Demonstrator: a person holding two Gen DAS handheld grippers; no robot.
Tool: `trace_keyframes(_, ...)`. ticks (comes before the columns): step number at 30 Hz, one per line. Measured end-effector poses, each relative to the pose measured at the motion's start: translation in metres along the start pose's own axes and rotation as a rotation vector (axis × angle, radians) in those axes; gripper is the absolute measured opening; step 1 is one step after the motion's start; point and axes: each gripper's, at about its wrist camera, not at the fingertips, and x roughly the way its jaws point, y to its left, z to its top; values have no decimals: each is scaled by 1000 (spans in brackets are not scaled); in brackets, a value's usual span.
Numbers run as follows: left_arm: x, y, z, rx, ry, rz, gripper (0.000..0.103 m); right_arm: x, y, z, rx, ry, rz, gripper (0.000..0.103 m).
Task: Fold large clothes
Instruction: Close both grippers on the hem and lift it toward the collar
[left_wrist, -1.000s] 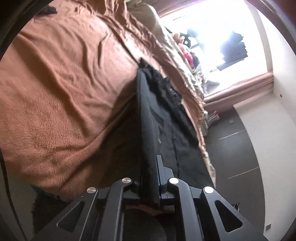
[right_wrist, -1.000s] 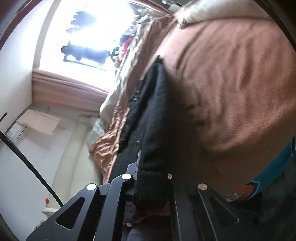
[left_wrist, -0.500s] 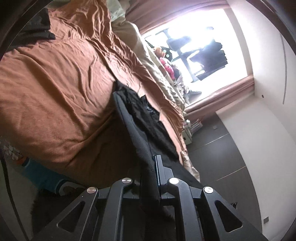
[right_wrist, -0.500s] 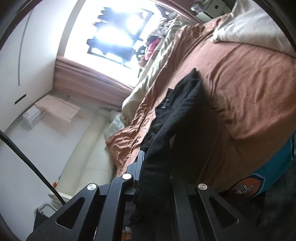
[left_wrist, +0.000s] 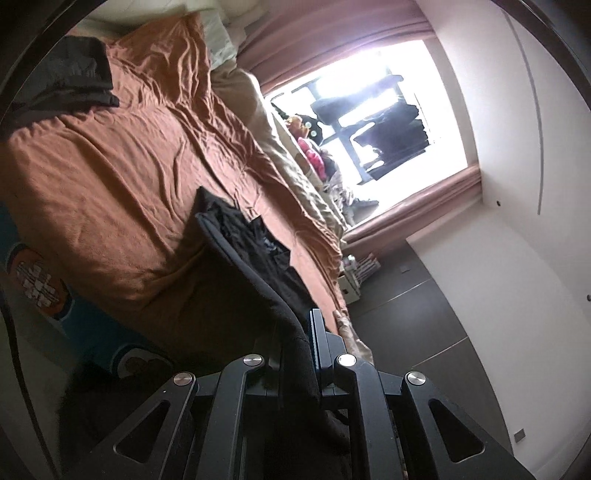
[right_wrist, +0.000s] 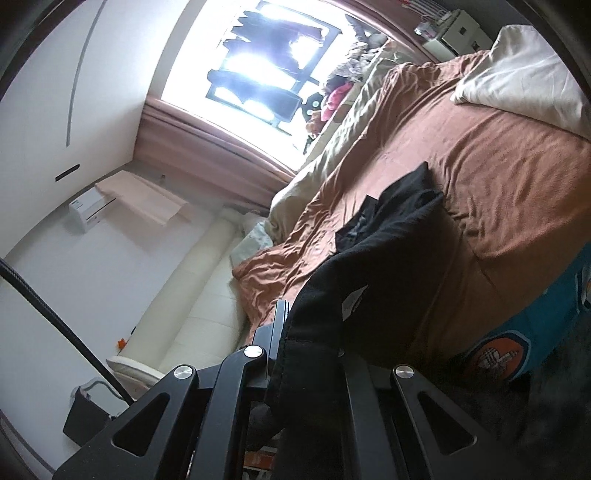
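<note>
We hold one black garment (left_wrist: 251, 266) with two grippers: our left gripper (left_wrist: 295, 343) is clamped on one edge, our right gripper (right_wrist: 306, 332) on another. The garment's far end rests on the bed (left_wrist: 110, 155), where one dark folded pile (left_wrist: 74, 81) lies near one pillow (right_wrist: 517, 81).

Bed with rumpled brown blanket (left_wrist: 122, 173), black garment (left_wrist: 255, 251) partly on it, folded dark clothes (left_wrist: 70, 81), cream pillow (right_wrist: 517, 85)
</note>
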Motion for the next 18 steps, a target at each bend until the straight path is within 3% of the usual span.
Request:
trace_keyframes(9,-23,-5,2,11,-33,-25,11,9,3,5,-37,-1,13,2)
trace_keyframes(18,-1,-5,22,9,-32,-40,11,33,-8,27,-32,7,-5,2)
